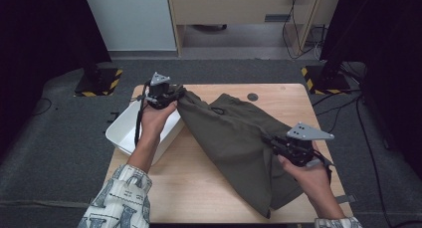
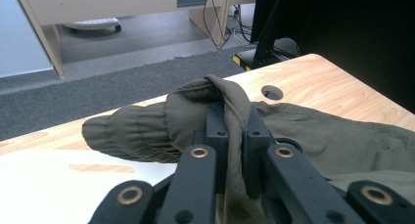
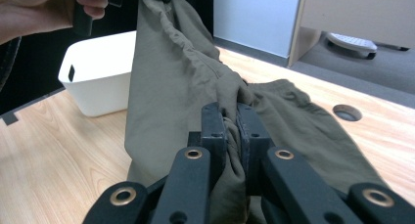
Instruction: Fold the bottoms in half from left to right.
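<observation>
The left gripper (image 1: pixel 175 94) is clamped on a bunched edge of the olive-green garment (image 1: pixel 234 138), just above and beside the white bin (image 1: pixel 122 133). The right gripper (image 1: pixel 271 140) pinches another fold of the same cloth, nearer the person, so the fabric hangs stretched between the two over the wooden table (image 1: pixel 199 188). To do this well, I would keep both grips firm and the hands level (a slack side could drag). No brand, label or writing can be read anywhere.
</observation>
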A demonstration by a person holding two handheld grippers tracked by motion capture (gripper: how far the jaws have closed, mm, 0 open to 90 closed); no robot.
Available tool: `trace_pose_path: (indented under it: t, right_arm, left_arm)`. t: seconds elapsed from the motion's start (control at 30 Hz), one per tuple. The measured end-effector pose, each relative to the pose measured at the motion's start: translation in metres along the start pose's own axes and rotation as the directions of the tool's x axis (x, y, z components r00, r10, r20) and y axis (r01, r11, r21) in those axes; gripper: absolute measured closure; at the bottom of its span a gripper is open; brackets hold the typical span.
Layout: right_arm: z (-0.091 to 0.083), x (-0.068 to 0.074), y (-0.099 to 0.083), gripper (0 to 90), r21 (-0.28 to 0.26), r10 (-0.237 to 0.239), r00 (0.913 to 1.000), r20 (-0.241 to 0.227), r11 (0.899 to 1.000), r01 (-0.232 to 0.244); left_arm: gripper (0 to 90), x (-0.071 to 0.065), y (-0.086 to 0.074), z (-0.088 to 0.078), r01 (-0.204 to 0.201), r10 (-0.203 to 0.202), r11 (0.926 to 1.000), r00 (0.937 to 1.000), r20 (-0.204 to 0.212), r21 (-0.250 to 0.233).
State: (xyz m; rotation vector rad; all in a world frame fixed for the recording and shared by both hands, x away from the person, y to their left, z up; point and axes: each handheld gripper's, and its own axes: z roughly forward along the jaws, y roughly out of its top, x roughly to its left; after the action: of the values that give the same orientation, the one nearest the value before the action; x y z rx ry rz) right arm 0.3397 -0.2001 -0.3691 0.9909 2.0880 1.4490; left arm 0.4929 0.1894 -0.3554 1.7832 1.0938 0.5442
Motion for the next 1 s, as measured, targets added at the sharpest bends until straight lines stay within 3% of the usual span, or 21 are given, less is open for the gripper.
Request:
trace_pose_path:
  t: [0.13, 0.4, 0.53, 0.73, 0.87, 0.93, 1.0]
  right_arm:
    - [-0.011, -0.007, 0.007, 84.4, -0.007, 0.004, 0.9997, 0.025, 1.000, -0.004]
    - [-0.038, -0.045, 0.001, 84.6, -0.022, 0.057, 0.9937, 0.097, 0.998, -0.055]
    - [-0.049, -0.060, -0.007, 84.6, -0.016, 0.075, 0.9894, 0.124, 0.997, -0.074]
    - [-0.056, -0.077, -0.021, 84.6, -0.010, 0.102, 0.9829, 0.153, 0.995, -0.102]
    - [-0.056, -0.084, -0.028, 84.6, -0.010, 0.121, 0.9784, 0.168, 0.993, -0.121]
    - [-0.056, -0.089, -0.031, 84.6, -0.009, 0.124, 0.9764, 0.177, 0.992, -0.125]
    - [-0.054, -0.095, -0.034, 84.6, 0.001, 0.118, 0.9726, 0.200, 0.993, -0.121]
  left_arm:
    - [84.6, -0.008, 0.010, 0.018, 0.006, -0.007, 0.9999, 0.9997, 0.023, 0.012]
    - [83.9, -0.031, 0.024, 0.082, 0.019, -0.023, 0.9983, 0.9966, 0.079, 0.055]
    - [83.6, -0.046, 0.029, 0.109, 0.000, -0.008, 0.9972, 0.9944, 0.106, 0.075]
    - [83.7, -0.061, 0.032, 0.137, -0.027, 0.014, 0.9933, 0.9927, 0.120, 0.113]
    - [82.5, -0.065, 0.033, 0.149, -0.022, 0.006, 0.9929, 0.9915, 0.130, 0.117]
    - [69.7, -0.067, 0.034, 0.153, -0.013, 0.000, 0.9947, 0.9912, 0.132, 0.102]
    - [44.4, -0.068, 0.037, 0.154, 0.003, -0.012, 0.9973, 0.9911, 0.133, 0.074]
